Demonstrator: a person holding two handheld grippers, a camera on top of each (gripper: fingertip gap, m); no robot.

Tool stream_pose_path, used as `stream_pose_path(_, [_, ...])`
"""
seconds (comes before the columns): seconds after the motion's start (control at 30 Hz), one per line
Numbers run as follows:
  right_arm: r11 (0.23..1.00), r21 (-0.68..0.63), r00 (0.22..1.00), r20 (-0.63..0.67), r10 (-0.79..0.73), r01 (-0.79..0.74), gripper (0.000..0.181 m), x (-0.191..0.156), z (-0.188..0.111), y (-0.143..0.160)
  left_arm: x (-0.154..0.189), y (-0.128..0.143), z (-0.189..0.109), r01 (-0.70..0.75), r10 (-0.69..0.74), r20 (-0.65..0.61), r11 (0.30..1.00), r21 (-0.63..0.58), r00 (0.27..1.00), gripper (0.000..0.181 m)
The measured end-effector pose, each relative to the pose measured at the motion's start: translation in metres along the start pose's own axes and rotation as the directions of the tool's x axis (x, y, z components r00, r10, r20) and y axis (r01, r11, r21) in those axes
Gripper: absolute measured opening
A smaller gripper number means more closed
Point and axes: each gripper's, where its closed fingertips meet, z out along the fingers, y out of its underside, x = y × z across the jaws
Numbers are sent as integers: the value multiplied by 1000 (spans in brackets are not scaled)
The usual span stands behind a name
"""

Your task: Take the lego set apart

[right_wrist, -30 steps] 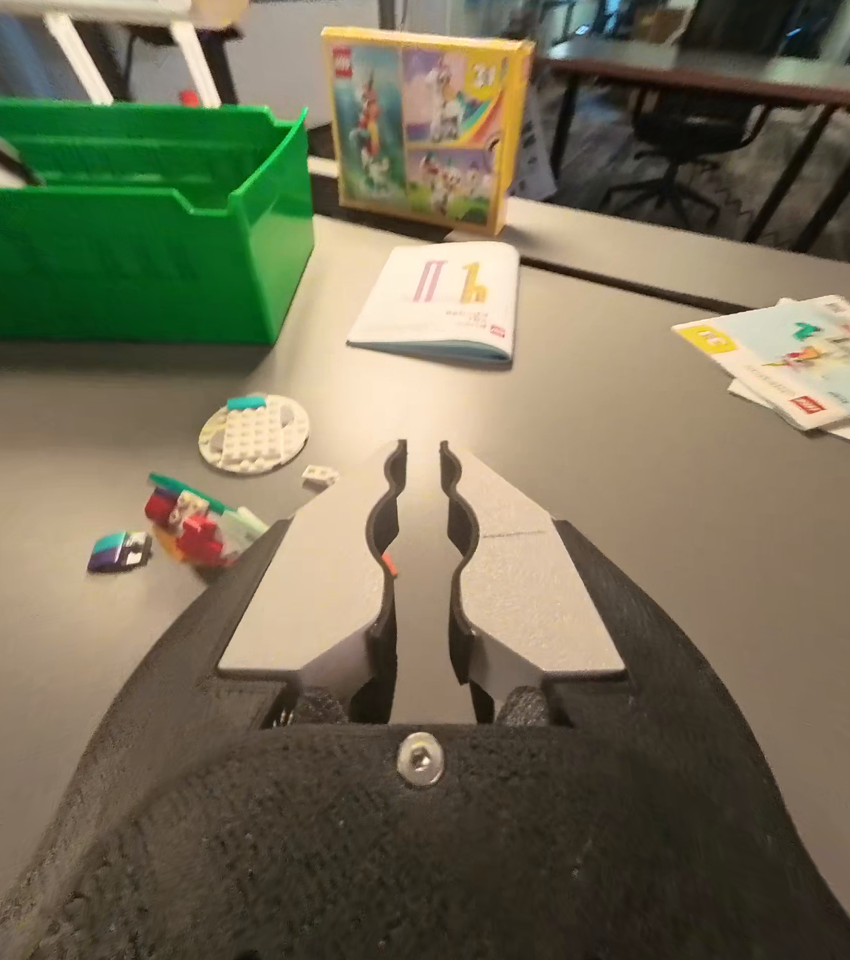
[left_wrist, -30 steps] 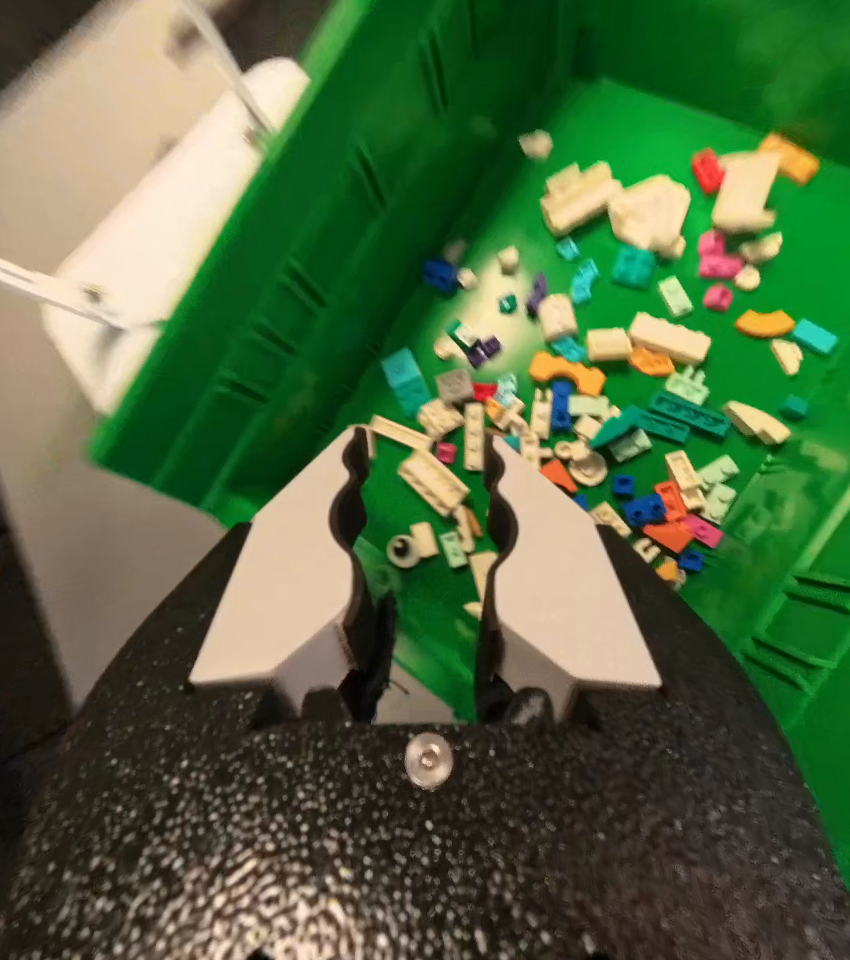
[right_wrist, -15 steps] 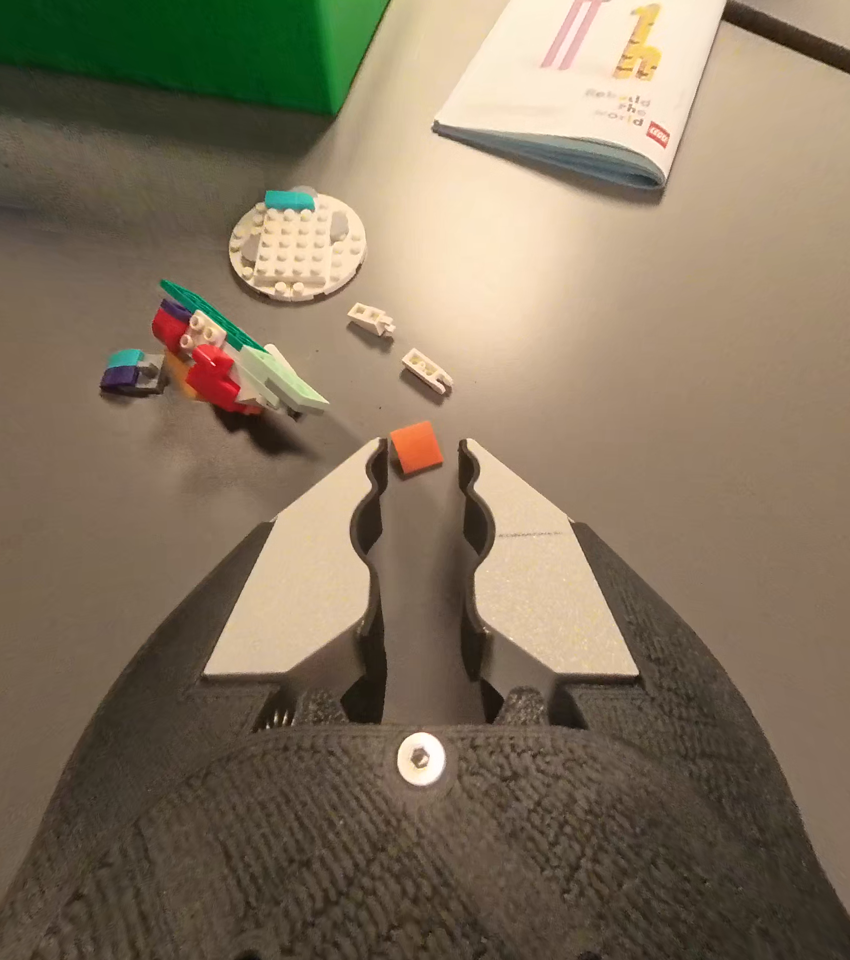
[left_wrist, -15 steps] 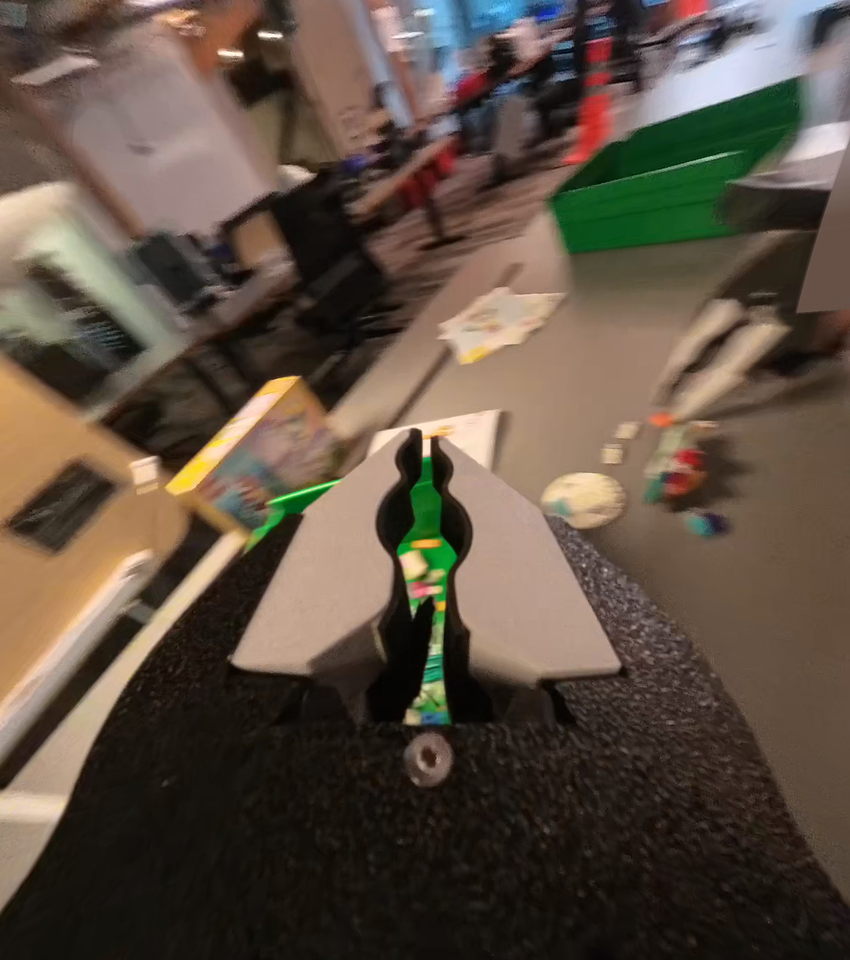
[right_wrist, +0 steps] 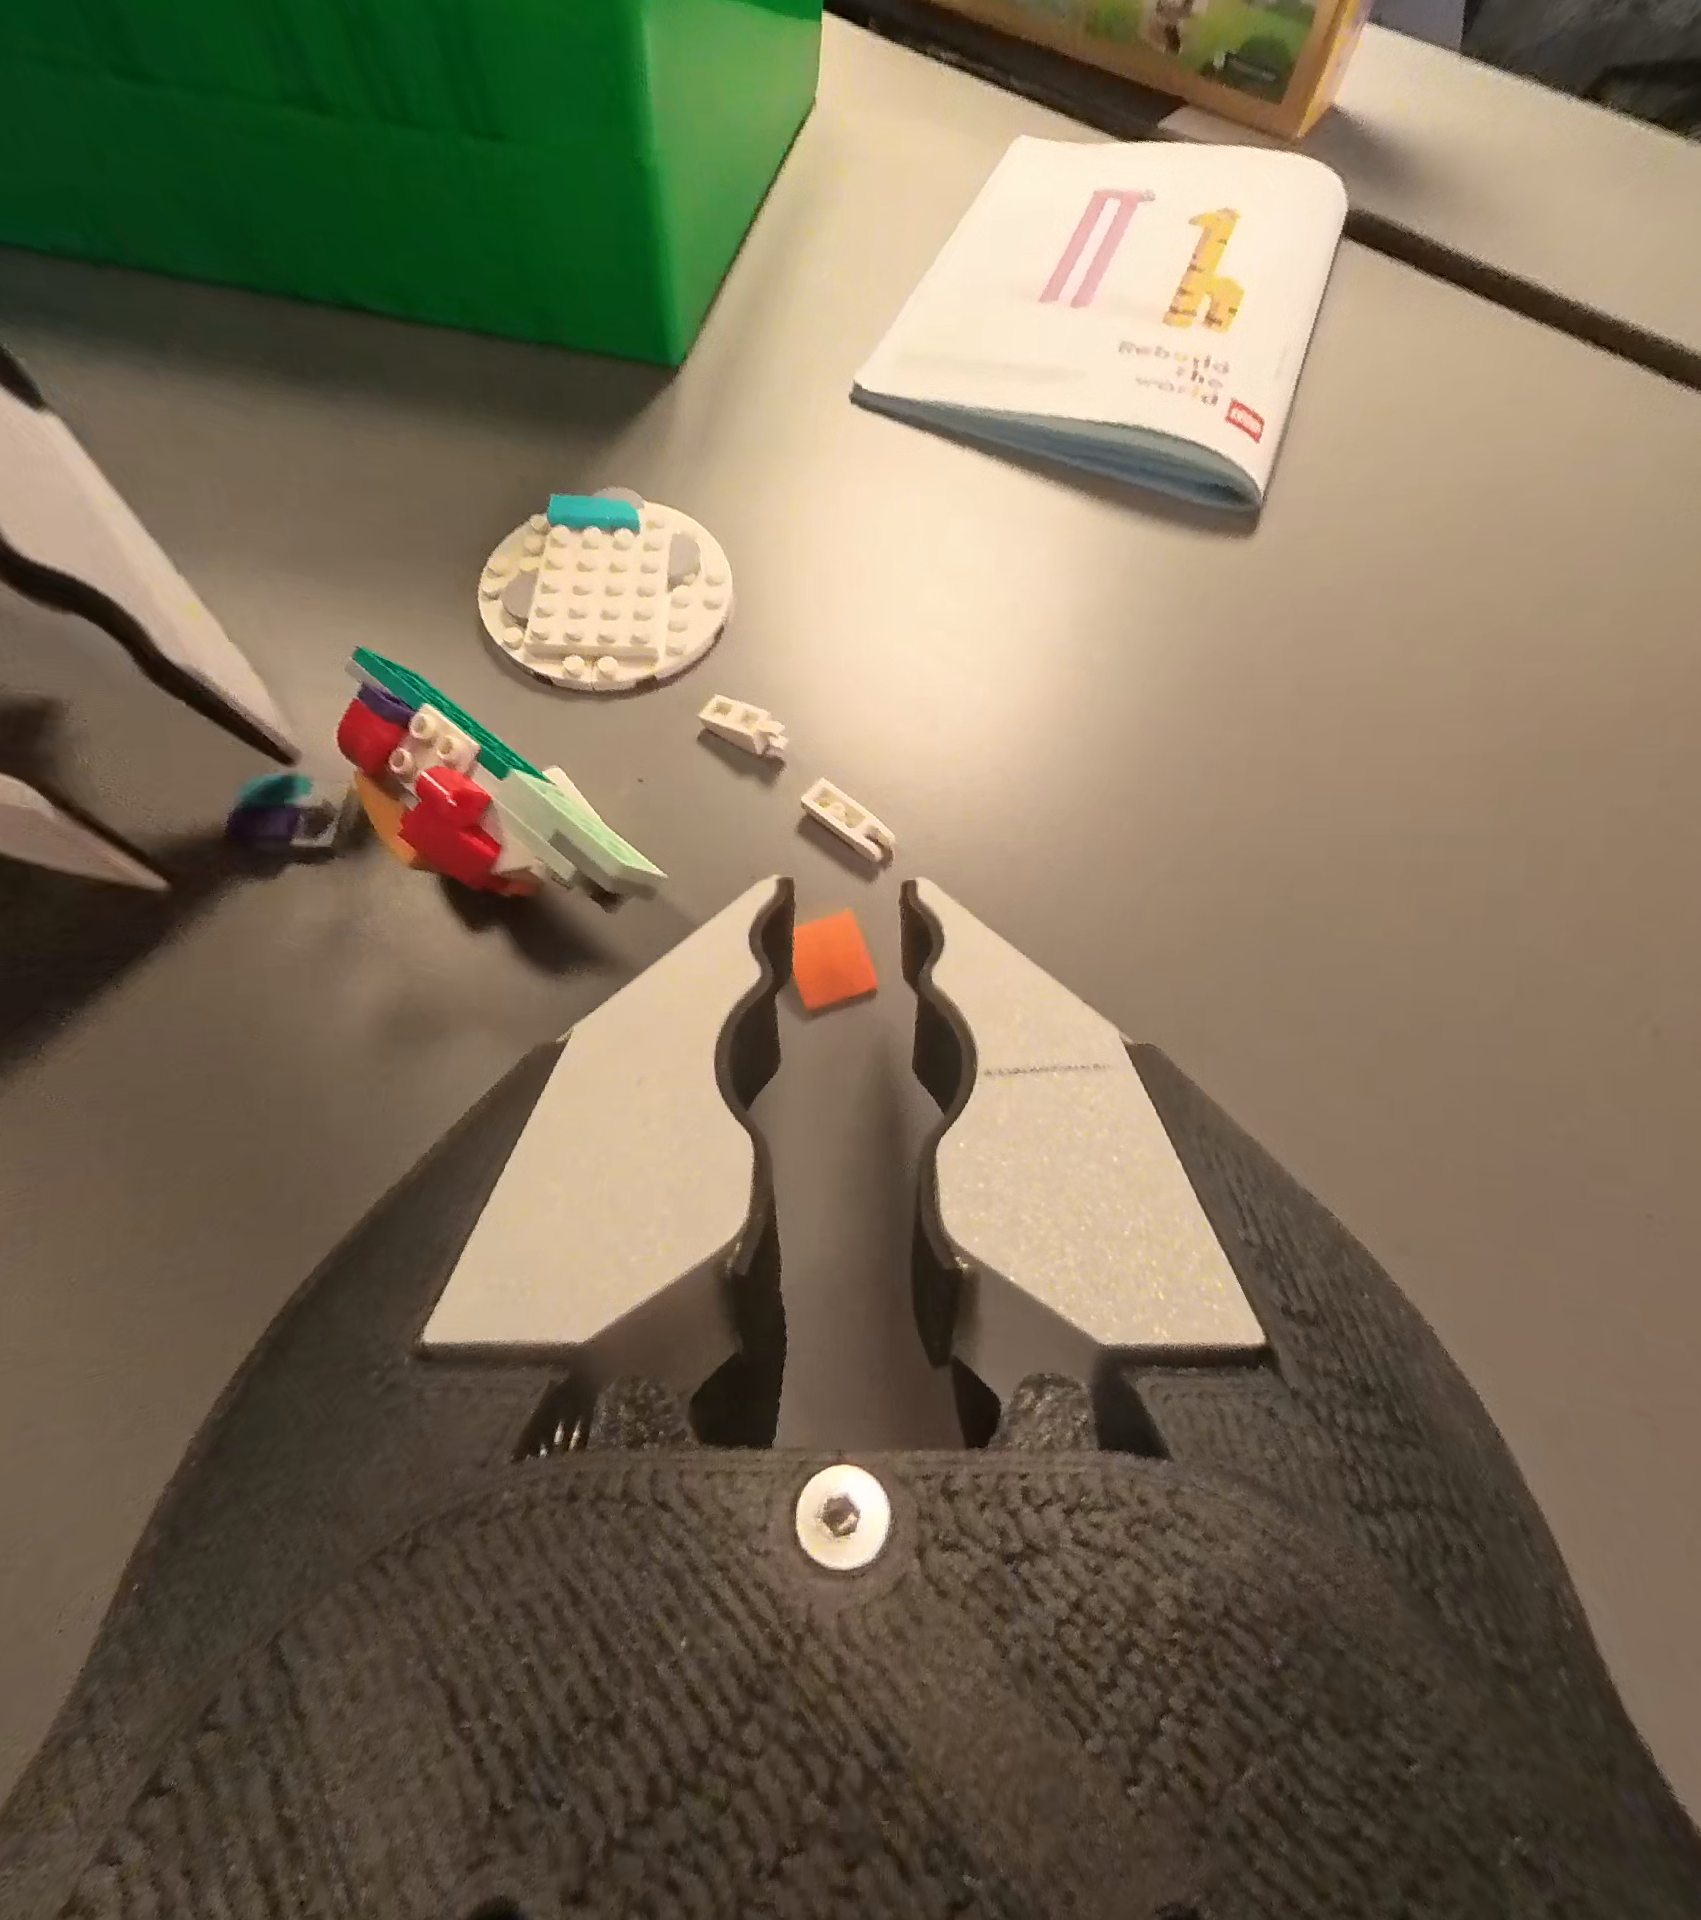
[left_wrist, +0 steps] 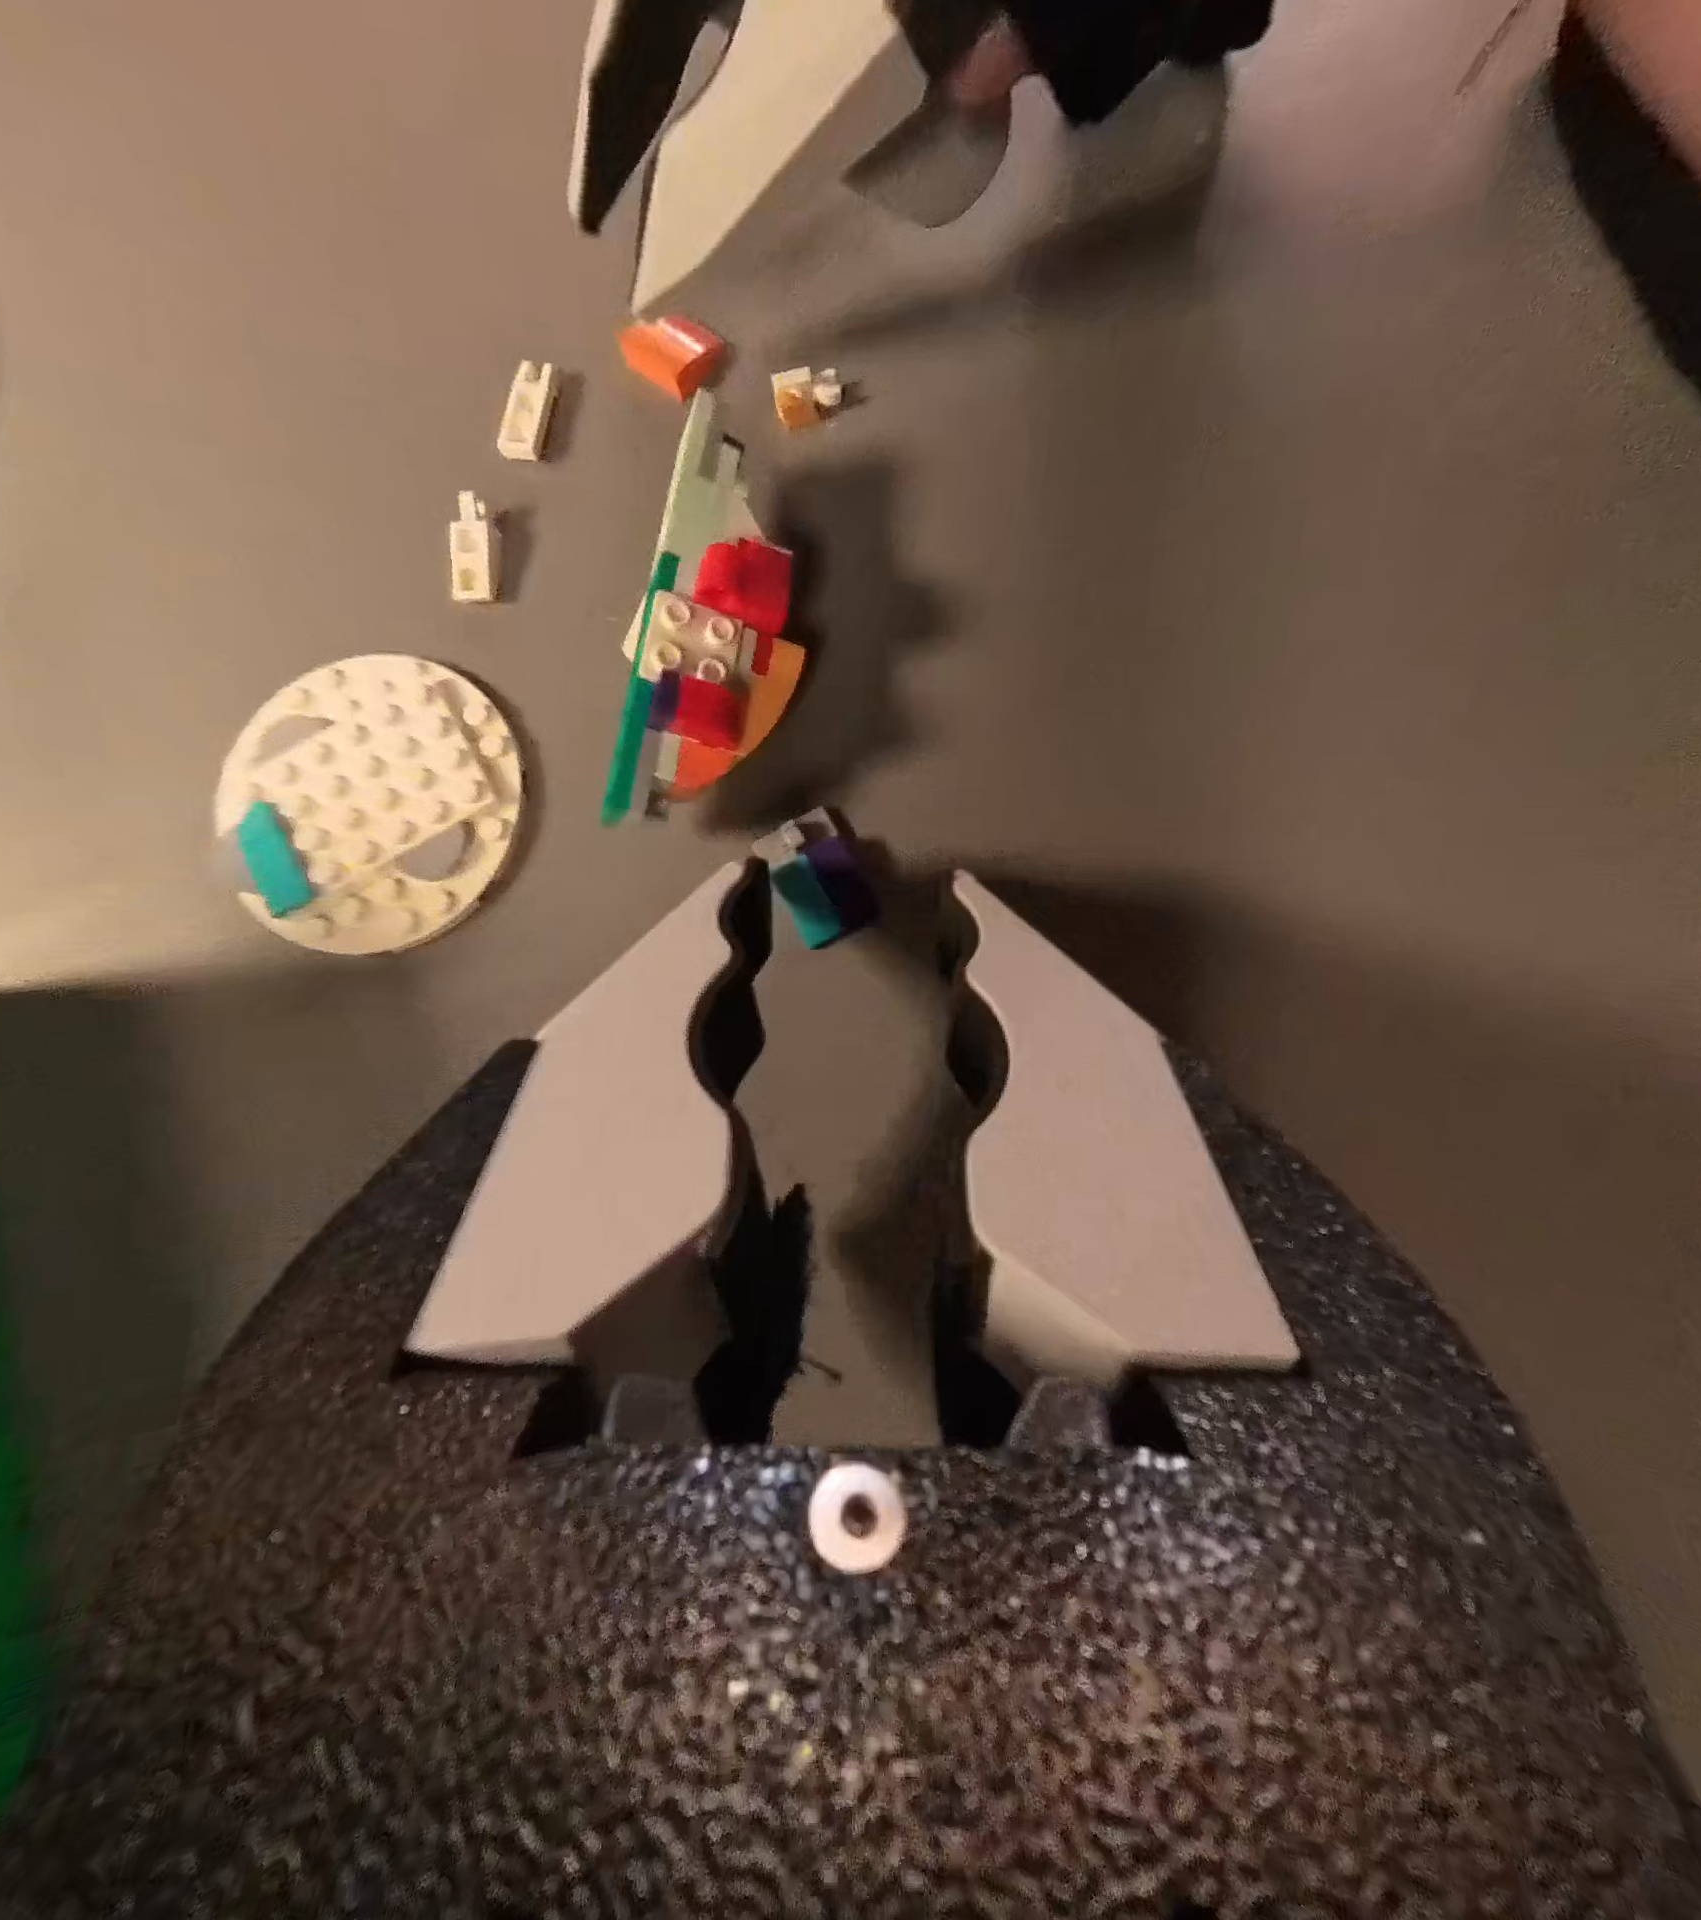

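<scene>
A small lego assembly (left_wrist: 711, 665) of red, orange, green and white bricks lies on the grey table; it also shows in the right wrist view (right_wrist: 472, 805). My left gripper (left_wrist: 851, 888) is open, with a teal and purple piece (left_wrist: 820, 899) between its fingertips on the table. My right gripper (right_wrist: 846, 899) is open over an orange tile (right_wrist: 833, 958) that lies between its fingertips. The right gripper (left_wrist: 664, 223) shows at the top of the left wrist view. The left gripper (right_wrist: 222, 821) shows at the left of the right wrist view.
A round white studded plate (left_wrist: 368, 805) with a teal brick lies beside the assembly; it also shows in the right wrist view (right_wrist: 605, 592). Two small white pieces (right_wrist: 744, 722) (right_wrist: 848, 821) lie near. A green bin (right_wrist: 358, 156), a booklet (right_wrist: 1126, 312) and a set box (right_wrist: 1241, 52) stand behind.
My left gripper has swung from above the green bin down to the table by the teal and purple piece and opened wider. My right gripper has moved forward over the orange tile.
</scene>
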Motion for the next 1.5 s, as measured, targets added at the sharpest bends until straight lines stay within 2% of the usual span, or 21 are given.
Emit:
stream_pose_path(0.03, [1000,14,1000,2,-11,11,18,-2,0,-3,-2,2,2,19,-19,2,1000,-7,1000,34])
stream_pose_path(0.17, [993,82,996,8,-86,85,17,-11,-2,-17,-6,3,4,48,-48,2,999,5,999,29])
stream_pose_path(0.23, [981,142,990,29,-139,133,17,-21,-6,-27,-3,2,5,44,-44,-16,999,14,999,19])
stream_pose_path(0.3, [959,214,977,69,-202,184,16,-37,-10,-38,-4,2,5,13,-13,0,1000,17,1000,18])
stream_pose_path(0.4, [937,297,947,202,-249,183,15,-67,-17,-47,-8,1,4,-60,58,42,998,33,997,18])
stream_pose_path(0.5, [933,342,902,360,-239,111,15,-93,-26,-53,-19,-6,-4,-233,205,195,963,134,959,17])
stream_pose_path(0.57, [939,341,879,429,-209,57,13,-103,-28,-55,-25,-15,-18,-369,287,332,903,221,899,17])
stream_pose_path(0.63, [943,334,882,445,-155,-2,14,-105,-24,-59,-21,-22,-32,-488,351,414,823,291,840,17])
stream_pose_path(0.7, [948,316,879,462,-116,-40,14,-110,-18,-62,-20,-27,-44,-583,389,509,753,304,768,16])
stream_pose_path(0.8, [965,261,878,466,-113,-14,17,-121,-7,-54,-21,-33,-55,-720,460,633,653,234,623,16])
stream_pose_path(0.9, [970,244,854,507,-118,-10,18,-133,-4,-51,-16,-32,-51,-811,551,672,570,129,494,16])
stream_pose_path(1.0, [972,234,843,530,-97,-35,16,-135,-4,-51,-12,-28,-45,-855,613,675,516,53,411,16])
stream_pose_path(1.07, [968,244,842,532,-85,-56,14,-133,-5,-53,-9,-29,-43,-857,617,668,512,60,416,16])
stream_pose_path(1.17, [971,232,842,533,-79,-56,12,-133,-4,-52,-6,-31,-44,-840,594,657,531,113,464,16])
stream_pose_path(1.2, [971,233,840,535,-86,-49,7,-134,-4,-51,-6,-31,-44,-824,582,646,550,134,494,16])
stream_pose_path(1.3, [973,227,844,528,-92,-36,7,-133,-3,-50,-6,-30,-43,-765,541,591,606,220,598,15])
stream_pose_path(1.43, [978,211,850,514,-113,3,7,-134,-2,-45,-5,-27,-40,-716,525,522,641,278,673,14])
stream_pose_path(1.5, [973,224,848,504,-161,51,7,-136,-2,-44,-2,-26,-40,-654,496,446,672,346,745,14])
